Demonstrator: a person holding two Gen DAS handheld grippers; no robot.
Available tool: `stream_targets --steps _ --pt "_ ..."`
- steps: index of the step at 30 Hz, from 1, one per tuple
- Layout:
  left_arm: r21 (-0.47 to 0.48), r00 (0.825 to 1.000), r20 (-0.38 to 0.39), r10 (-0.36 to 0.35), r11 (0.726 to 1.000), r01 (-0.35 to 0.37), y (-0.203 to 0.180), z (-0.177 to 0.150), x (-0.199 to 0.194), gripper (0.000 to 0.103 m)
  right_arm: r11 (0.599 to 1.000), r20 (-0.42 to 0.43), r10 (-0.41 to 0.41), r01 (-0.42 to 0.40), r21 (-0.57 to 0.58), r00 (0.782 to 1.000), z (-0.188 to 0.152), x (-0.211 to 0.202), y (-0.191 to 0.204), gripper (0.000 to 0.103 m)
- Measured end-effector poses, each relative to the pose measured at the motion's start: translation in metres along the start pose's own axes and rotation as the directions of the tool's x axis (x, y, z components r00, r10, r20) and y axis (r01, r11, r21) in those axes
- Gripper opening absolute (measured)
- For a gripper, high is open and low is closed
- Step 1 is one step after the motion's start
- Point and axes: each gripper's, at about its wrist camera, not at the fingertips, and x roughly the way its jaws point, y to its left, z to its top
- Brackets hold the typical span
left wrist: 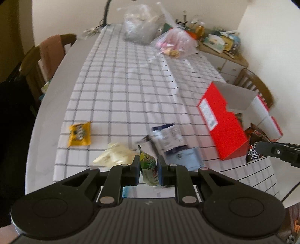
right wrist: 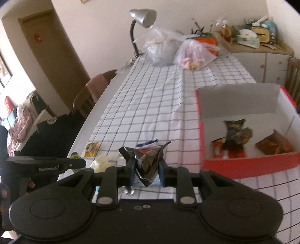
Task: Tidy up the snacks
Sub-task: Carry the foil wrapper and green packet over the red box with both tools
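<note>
- The table [right wrist: 112, 97] carries a white checked cloth [left wrist: 121, 90], and everything below is placed relative to the red box.
- The red box [right wrist: 249, 165] stands open near the cloth's right edge, its grey flap raised at the far side; in the left wrist view it appears as a red carton [left wrist: 223, 123] right of centre.
- Inside the red box lie a dark crumpled packet [right wrist: 234, 133], a red-orange packet [right wrist: 228, 152] under it, and a brown-orange packet [right wrist: 273, 145] at the right side.
- Two clear plastic bags [right wrist: 165, 50] sit well beyond the red box at the far end of the table, beside a grey desk lamp [right wrist: 143, 16].
- The left gripper [left wrist: 148, 167] is clamped on a green pouch [left wrist: 149, 167], well left of the red box.
- The right gripper [right wrist: 146, 169] pinches a dark brown candy bag [right wrist: 148, 161], held above the cloth just left of the red box.
- A blue-and-white packet [left wrist: 168, 138] lies on the cloth left of the red box, blurred.
- A pale yellow packet [left wrist: 114, 154] lies farther left.
- A yellow candy packet [left wrist: 79, 134] lies farthest left of the red box.
</note>
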Motion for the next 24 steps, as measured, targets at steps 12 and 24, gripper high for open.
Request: stream_targets --steps 12,24 --pt "0.140 0.997 0.036 -0.069 0.988 0.063 -0.114 0.028 0.007 0.018 0.998 0.074 -0.053 0.051 0.033 0.996 0.015 -0.043 -0.072 0.023" --pt "0.208 0.994 -0.015 -0.107 0.972 0.107 -0.211 0.045 0.047 0.018 0.992 0.068 -0.123 0.120 0.047 0.990 0.028 -0.055 -0.150 0.023"
